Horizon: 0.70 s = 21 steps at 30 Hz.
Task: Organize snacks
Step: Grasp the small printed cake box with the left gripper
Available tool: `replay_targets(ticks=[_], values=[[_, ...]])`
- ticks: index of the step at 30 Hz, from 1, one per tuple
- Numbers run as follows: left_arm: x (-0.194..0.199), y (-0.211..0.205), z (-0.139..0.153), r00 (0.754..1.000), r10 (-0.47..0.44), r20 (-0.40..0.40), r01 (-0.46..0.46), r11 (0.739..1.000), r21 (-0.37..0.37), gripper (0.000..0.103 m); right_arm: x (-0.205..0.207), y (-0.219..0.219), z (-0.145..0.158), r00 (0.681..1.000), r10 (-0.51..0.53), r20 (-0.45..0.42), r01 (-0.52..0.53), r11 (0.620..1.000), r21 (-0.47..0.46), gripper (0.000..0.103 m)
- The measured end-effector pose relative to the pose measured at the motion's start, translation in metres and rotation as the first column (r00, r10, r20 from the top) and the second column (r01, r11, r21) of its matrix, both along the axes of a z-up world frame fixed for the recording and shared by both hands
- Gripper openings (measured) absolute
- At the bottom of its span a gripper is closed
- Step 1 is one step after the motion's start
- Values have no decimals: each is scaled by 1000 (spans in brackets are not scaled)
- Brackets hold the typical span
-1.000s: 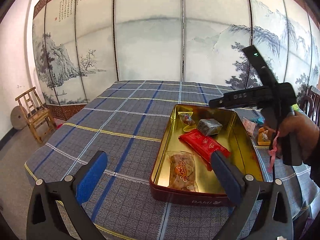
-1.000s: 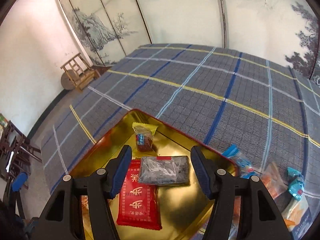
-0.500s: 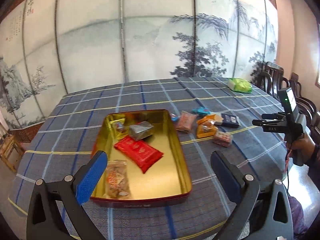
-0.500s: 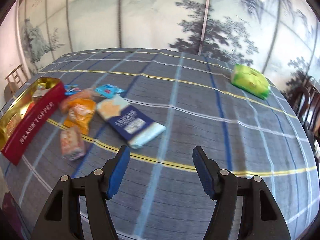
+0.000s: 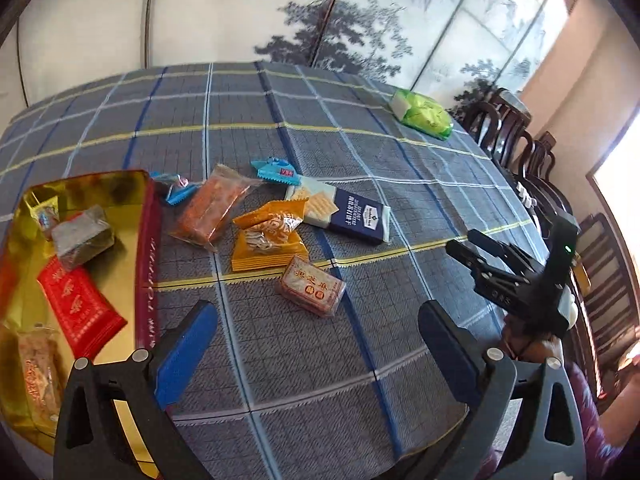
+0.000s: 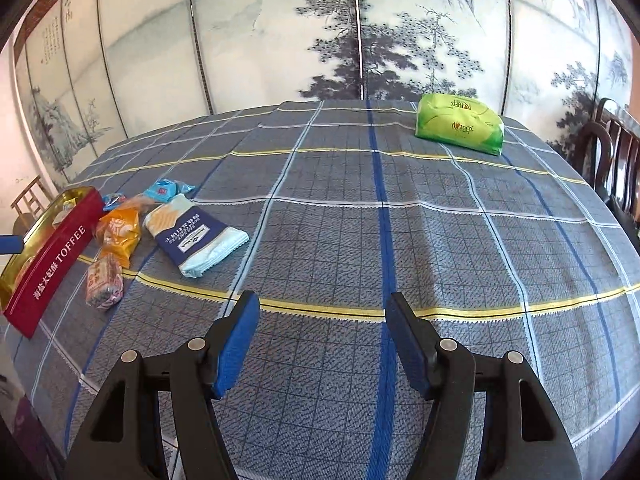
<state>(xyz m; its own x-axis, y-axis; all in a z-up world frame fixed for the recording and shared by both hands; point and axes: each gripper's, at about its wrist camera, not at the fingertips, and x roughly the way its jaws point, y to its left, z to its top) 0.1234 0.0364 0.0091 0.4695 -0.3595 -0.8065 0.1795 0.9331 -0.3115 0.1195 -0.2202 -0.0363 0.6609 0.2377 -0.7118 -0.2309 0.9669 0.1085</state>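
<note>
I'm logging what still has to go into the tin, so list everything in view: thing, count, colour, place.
Tin: 1, red outside, gold inside, left on the table.
Snacks in tin: 4; yellow-wrapped, grey block, red packet, clear-wrapped pastry.
Cracker pack: 1, navy and pale blue, right of the loose pile.
Orange packets: apparently 2, stacked, mid-pile.
Clear pack of orange-red snack: 1, beside the tin.
Small blue candies: 2, and, behind the pile.
Boxed pastry: 1, reddish-brown, nearest the left gripper.
Green pack: 1, far right corner.
Tablecloth: 1, grey-blue plaid.
Painted screen: behind the table.
Dark chairs: at the right.
Left gripper: open, empty.
Right gripper: open, empty.
</note>
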Motion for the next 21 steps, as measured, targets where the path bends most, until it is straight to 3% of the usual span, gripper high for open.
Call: replay_targets(ticks=[4,9,12,15,21], values=[[38,-8,-29,984,70,-165,-80,995,-55,74,-3,-6,1,1000,12,16,-13,998,64,66],[54,-12,-60,946,149,-287,-176,982,-72,70,-5,-12,2,999,22,31,-26,992,123,66],[54,-20,-61,951,161,-263,-177,983,-39,67,-7,-12,4,998,35,44,-41,989,141,66],[54,-29,-58,956,184,-228,-173,983,67,38,-7,-15,3,999,37,40,-43,986,161,66],[27,-25,-53,970,171,-175,-161,985,68,34,-4,-19,1,1000,19,23,-22,983,183,67]])
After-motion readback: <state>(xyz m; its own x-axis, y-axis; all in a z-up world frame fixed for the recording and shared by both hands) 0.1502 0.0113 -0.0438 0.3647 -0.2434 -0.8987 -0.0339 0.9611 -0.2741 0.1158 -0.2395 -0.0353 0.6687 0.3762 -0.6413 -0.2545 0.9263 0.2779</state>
